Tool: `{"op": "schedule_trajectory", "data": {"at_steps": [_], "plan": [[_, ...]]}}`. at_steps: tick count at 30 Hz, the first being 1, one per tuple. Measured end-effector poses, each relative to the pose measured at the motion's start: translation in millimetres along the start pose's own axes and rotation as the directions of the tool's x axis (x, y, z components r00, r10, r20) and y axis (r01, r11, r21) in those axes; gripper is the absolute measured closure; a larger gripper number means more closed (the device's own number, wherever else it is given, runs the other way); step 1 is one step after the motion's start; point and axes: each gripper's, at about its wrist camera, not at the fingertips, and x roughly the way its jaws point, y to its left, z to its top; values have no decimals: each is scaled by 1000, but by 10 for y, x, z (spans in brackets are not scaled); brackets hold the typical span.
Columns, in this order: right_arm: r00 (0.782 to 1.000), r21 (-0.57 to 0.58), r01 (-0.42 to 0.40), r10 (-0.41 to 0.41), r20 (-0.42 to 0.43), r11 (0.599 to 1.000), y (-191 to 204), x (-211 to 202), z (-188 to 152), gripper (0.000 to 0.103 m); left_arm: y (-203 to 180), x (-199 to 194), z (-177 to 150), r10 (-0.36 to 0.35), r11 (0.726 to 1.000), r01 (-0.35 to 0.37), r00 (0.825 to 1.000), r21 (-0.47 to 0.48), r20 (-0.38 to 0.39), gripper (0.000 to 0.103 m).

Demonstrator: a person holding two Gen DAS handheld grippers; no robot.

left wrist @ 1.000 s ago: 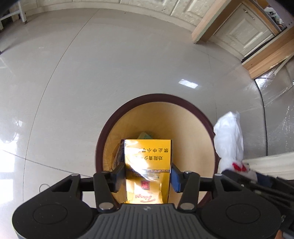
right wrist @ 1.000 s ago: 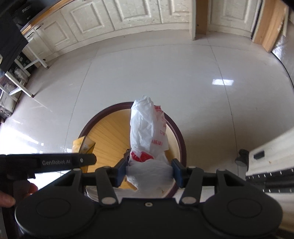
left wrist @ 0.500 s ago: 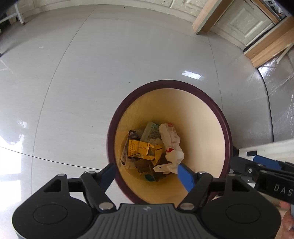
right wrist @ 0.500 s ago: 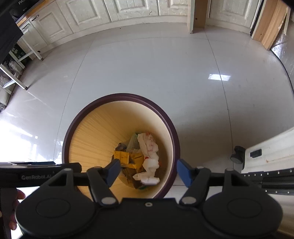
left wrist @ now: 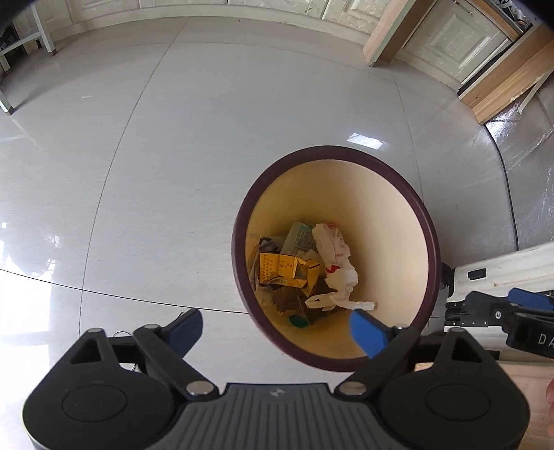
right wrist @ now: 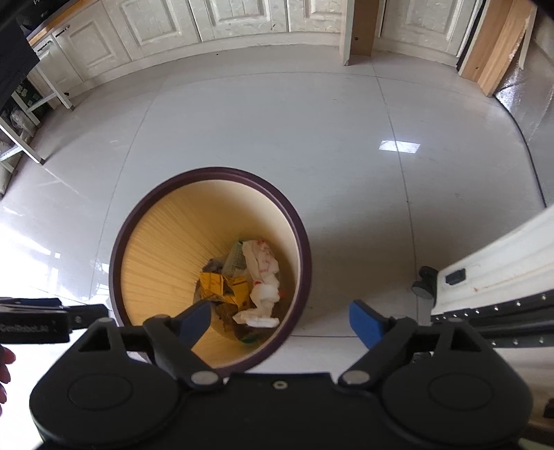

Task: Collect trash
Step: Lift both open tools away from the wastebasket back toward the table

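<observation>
A round trash bin (left wrist: 427, 221) with a dark purple rim and yellow inside stands on the floor; it also shows in the right wrist view (right wrist: 301, 228). At its bottom lie a yellow carton (left wrist: 277, 268) (right wrist: 216, 285), a crumpled white plastic bag (left wrist: 334, 256) (right wrist: 263, 277) and other scraps. My left gripper (left wrist: 277, 329) is open and empty, above the bin's near left edge. My right gripper (right wrist: 280, 320) is open and empty, above the bin's near right edge.
Glossy grey tiled floor (left wrist: 173, 155) surrounds the bin. A white table edge with a black caster (right wrist: 424, 282) stands at the right. White cabinets (right wrist: 242, 17) and wooden boards (right wrist: 498, 45) line the far wall. The other gripper shows at each view's side.
Both grippers opened: the yellow carton and the white bag dropped into the bin. Both grippers then drew back and up; the bin now sits smaller and off-centre.
</observation>
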Motion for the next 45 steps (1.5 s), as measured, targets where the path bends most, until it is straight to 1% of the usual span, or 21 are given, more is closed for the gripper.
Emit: {"op": "schedule_trajectory", "data": {"at_steps": [1, 6, 16, 23, 26, 29, 34, 39, 42, 45], "plan": [[1000, 1, 3, -3, 4, 1000, -12, -25, -25, 9, 10, -20, -16, 0, 1000, 0, 1000, 0, 3, 6], [999, 3, 20, -20, 32, 1000, -32, -161, -126, 0, 36, -150, -91, 6, 1000, -6, 1000, -3, 28, 0], [998, -2, 42, -42, 53, 999, -16, -465, -233, 0, -50, -561, -240, 21, 999, -23, 996, 29, 82, 0], [993, -2, 56, -56, 108, 998, 26, -827, -346, 0, -144, -929, -423, 29, 998, -36, 989, 45, 146, 0], [990, -16, 65, -63, 128, 998, 39, -975, -405, 0, -206, -1097, -519, 46, 996, -58, 984, 63, 173, 0], [987, -17, 62, -59, 151, 998, 45, -1154, -467, 0, -251, -1282, -608, 38, 996, -53, 979, 69, 202, 0], [977, -36, 71, -63, 204, 997, 91, -1496, -576, 0, -293, -1637, -787, 36, 996, -58, 964, 74, 264, 0], [960, -51, 60, -44, 277, 997, 170, -1930, -696, 0, -279, -2028, -993, 42, 996, -65, 946, 63, 321, 0], [948, -59, 51, -29, 318, 997, 212, -2194, -760, 0, -273, -2265, -1111, 46, 997, -67, 932, 47, 359, 0], [930, -85, 45, -11, 367, 995, 267, -2487, -826, 0, -303, -2536, -1241, 43, 997, -62, 913, 34, 407, 0]]}}
